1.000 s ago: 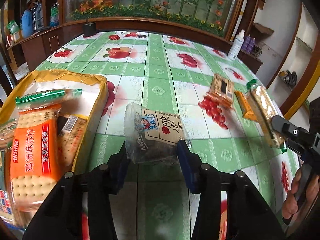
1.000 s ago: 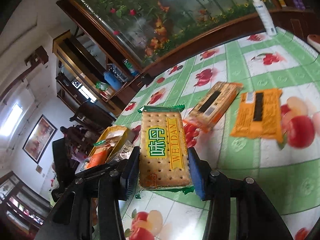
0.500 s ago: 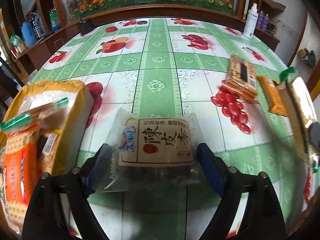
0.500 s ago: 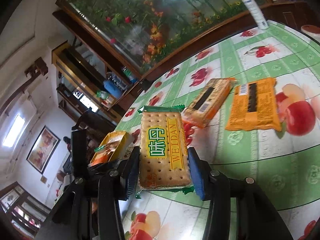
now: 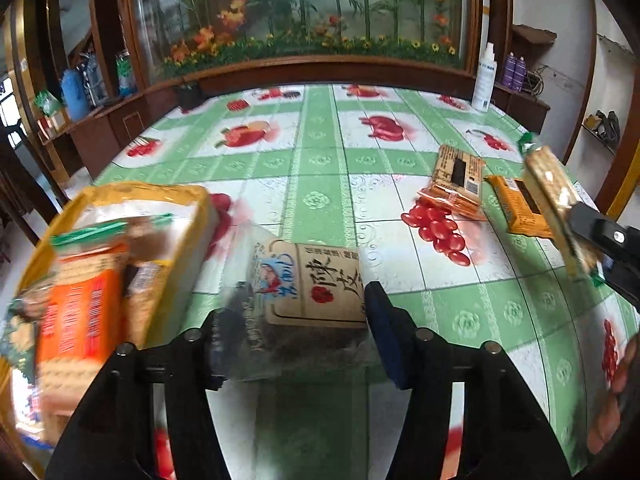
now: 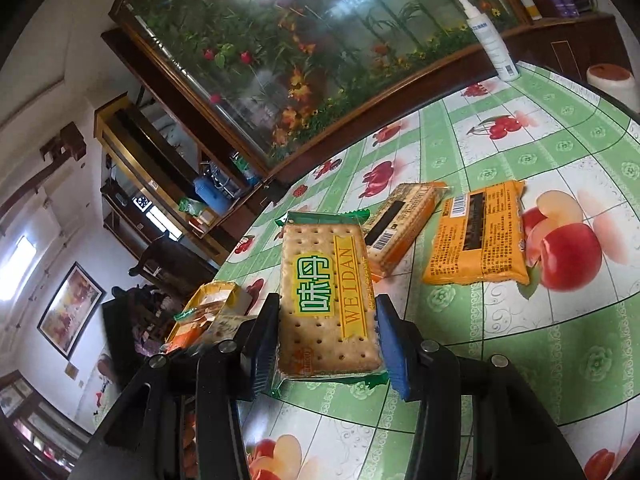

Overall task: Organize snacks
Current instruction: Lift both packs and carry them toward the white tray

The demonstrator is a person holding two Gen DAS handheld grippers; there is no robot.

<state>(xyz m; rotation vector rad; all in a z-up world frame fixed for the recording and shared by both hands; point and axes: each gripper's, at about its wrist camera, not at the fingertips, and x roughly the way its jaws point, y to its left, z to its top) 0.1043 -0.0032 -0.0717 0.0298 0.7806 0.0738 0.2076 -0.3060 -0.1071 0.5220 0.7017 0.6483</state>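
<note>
My left gripper (image 5: 298,328) is shut on a clear snack packet with a tan label (image 5: 312,284), held above the table just right of the yellow box (image 5: 200,208), which holds several cracker packs. My right gripper (image 6: 326,338) is shut on a WEIDAN cracker pack (image 6: 326,284), held above the table; this pack also shows at the right of the left wrist view (image 5: 554,200). A tan biscuit pack (image 6: 400,220) and an orange pack (image 6: 478,236) lie on the table beyond it.
The table has a green and white fruit-print cloth (image 5: 320,152). A white spray bottle (image 5: 485,76) stands at the far right edge. The glass flower cabinet (image 5: 304,12) closes the far side. The yellow box shows small at the left in the right wrist view (image 6: 212,300).
My left gripper closed on the labelled packet again after opening wide half a second ago, and it swung with the packet, blurring the box. My right gripper keeps holding the cracker pack.
</note>
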